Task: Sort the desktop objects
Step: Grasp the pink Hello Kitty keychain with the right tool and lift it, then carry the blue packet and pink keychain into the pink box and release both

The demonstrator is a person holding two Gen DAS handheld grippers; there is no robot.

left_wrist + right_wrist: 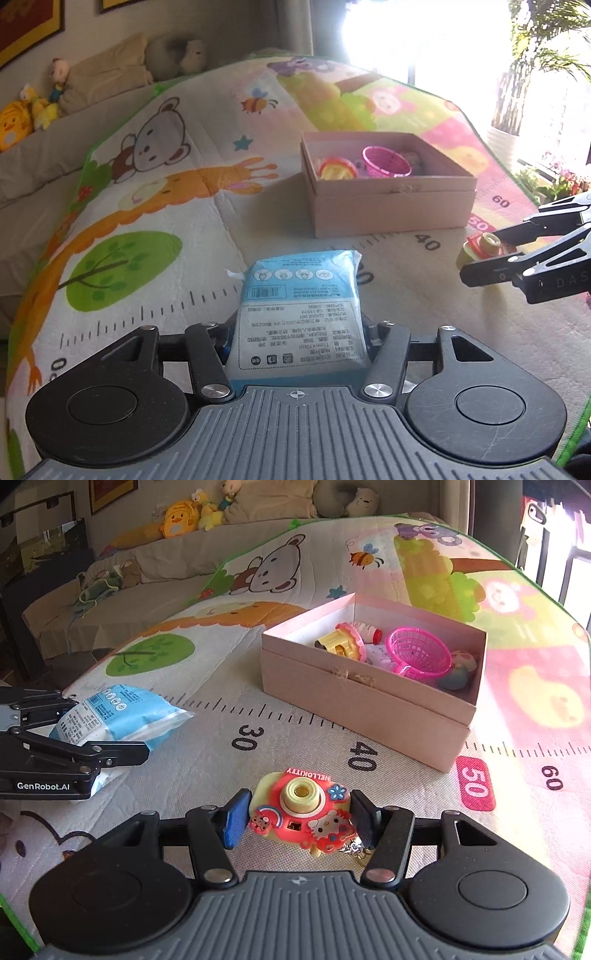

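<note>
Left gripper [297, 332]: was seen closed on the blue tissue pack [301, 314], which was pinched at its near end between the two fingers; in the right wrist view the same gripper [122, 734] was seen at the left edge, clamped on the pack.
Blue tissue pack: was held lengthwise along the fingers, its far end pointed toward the pink box [388, 192]; in the right wrist view the pack [118, 716] was seen low over the play mat [221, 738], whether touching it could not be told.
Right gripper [301, 816]: was seen narrowed around the toy camera [301, 808], a blue pad [234, 821] lying against each side of it.
Toy camera: was gripped by its sides, lens turned up toward the wrist camera, a small metal chain hanging at its near right corner; in the left wrist view it [482, 249] was seen between the black fingers of the right gripper [487, 254], well to the right of the pack.
Pink box: was seen open on the mat beyond both grippers, apart from each; a pink basket [419, 651] and a yellow toy [338, 642] were seen inside among other small toys.
Play mat: was printed with cartoon animals and a ruler scale; the camera was held near the mark 40.
Background: plush toys [184, 515] were lined along a beige sofa [122, 579] behind the mat.
</note>
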